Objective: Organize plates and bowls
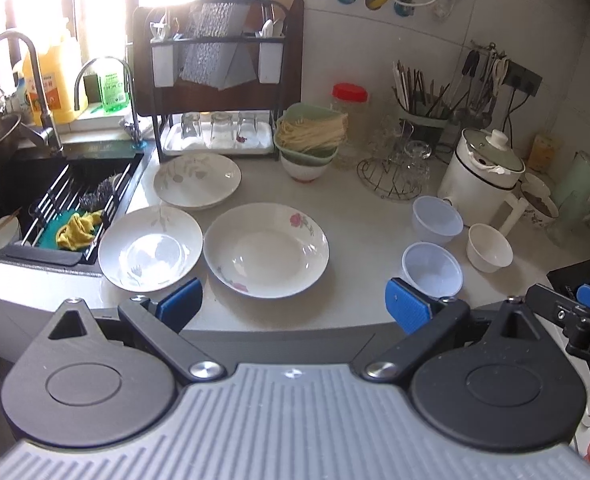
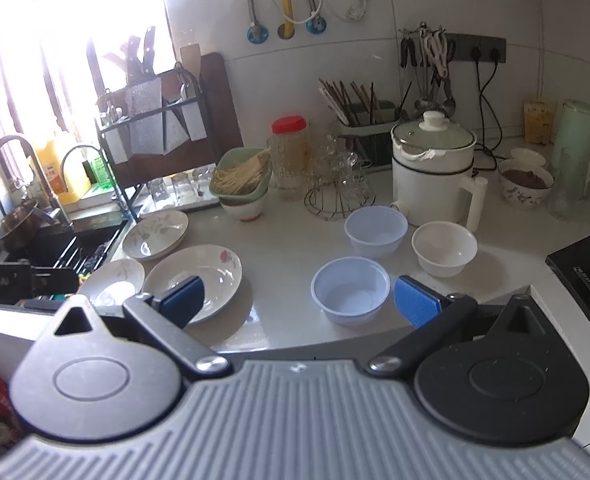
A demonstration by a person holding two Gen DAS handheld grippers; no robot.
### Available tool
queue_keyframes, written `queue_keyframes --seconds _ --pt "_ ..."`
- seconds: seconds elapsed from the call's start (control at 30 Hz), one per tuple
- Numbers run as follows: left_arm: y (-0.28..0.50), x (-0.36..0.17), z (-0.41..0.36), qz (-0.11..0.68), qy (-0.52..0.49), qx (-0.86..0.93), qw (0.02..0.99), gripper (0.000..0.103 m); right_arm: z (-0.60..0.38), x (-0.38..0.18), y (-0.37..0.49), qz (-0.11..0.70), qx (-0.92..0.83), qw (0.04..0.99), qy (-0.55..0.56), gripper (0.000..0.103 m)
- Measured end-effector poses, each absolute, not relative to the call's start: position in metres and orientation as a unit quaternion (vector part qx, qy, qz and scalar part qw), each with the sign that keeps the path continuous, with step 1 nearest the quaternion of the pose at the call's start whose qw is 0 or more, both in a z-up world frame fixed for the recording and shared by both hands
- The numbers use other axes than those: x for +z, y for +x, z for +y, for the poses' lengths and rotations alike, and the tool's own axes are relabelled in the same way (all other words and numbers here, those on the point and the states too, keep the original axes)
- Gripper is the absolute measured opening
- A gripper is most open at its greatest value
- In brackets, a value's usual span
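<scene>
While hovering low at the near edge of the surface (image 1: pixel 359 216), left gripper (image 1: pixel 293 306) pointing forward, spread wide and empty, facing the rose plate (image 1: pixel 266 250) between two leaf plates (image 1: pixel 150 248) and pale bowls (image 1: pixel 432 269); right gripper (image 2: pixel 299 302) likewise gaping, holding nothing, aiming at the nearest pale bowl (image 2: pixel 350 290), other bowls (image 2: pixel 443 248) just behind, plates (image 2: pixel 211 276) lying left by the sink (image 2: pixel 79 240)

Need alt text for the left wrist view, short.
The open left gripper hovers at the edge of a white kitchen counter holding three shallow white floral plates and, to their right, two translucent plastic bowls and a small white ceramic bowl. A black sink lies left.
</scene>
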State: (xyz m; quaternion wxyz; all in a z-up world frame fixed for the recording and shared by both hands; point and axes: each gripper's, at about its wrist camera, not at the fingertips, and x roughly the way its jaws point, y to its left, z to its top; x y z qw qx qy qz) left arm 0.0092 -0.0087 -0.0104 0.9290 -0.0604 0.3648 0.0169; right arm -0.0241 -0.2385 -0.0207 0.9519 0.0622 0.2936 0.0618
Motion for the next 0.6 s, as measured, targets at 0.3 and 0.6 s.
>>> queue_keyframes --seconds 0.3,0.6 --pt "0.014 -0.019 -0.024 0.381 -0.078 0.029 0.921 0.1 -0.248 -0.026 -0.02 0.299 0.1 0.948 0.04 0.103" --pt "0.002 -0.026 -0.046 0.378 -0.105 0.044 0.919 0.1 -0.275 -0.034 -0.017 0.308 0.131 0.941 0.051 0.103"
